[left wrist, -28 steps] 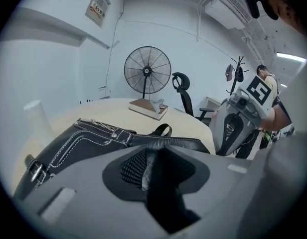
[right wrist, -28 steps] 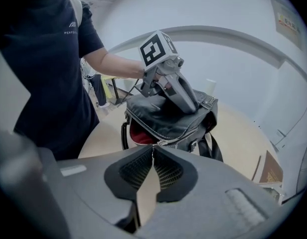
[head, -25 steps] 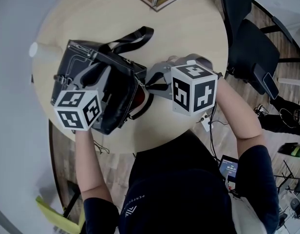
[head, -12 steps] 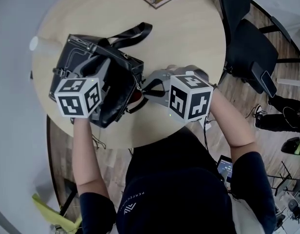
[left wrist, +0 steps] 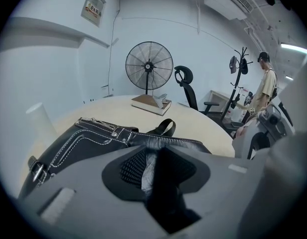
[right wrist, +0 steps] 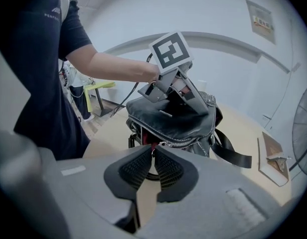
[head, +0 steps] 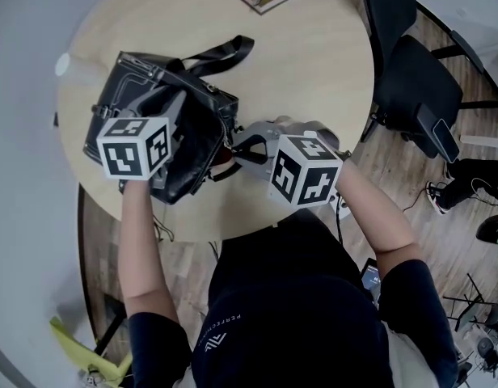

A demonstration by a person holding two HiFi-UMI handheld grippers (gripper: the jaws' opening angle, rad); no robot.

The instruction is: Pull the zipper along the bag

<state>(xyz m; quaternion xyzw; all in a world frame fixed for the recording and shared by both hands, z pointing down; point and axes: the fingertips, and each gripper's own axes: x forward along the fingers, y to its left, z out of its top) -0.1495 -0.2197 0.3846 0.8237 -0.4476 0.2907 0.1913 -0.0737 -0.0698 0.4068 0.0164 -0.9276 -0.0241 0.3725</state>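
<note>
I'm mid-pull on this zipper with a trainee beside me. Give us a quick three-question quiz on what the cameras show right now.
1. True or false: the left gripper is clamped on the bag.
2. The right gripper pinches: A) the shoulder strap, B) the zipper pull, C) a book.
3. Fill in: the bag rests on a round ___.
Key: 1 true. 2 B. 3 table.
</note>
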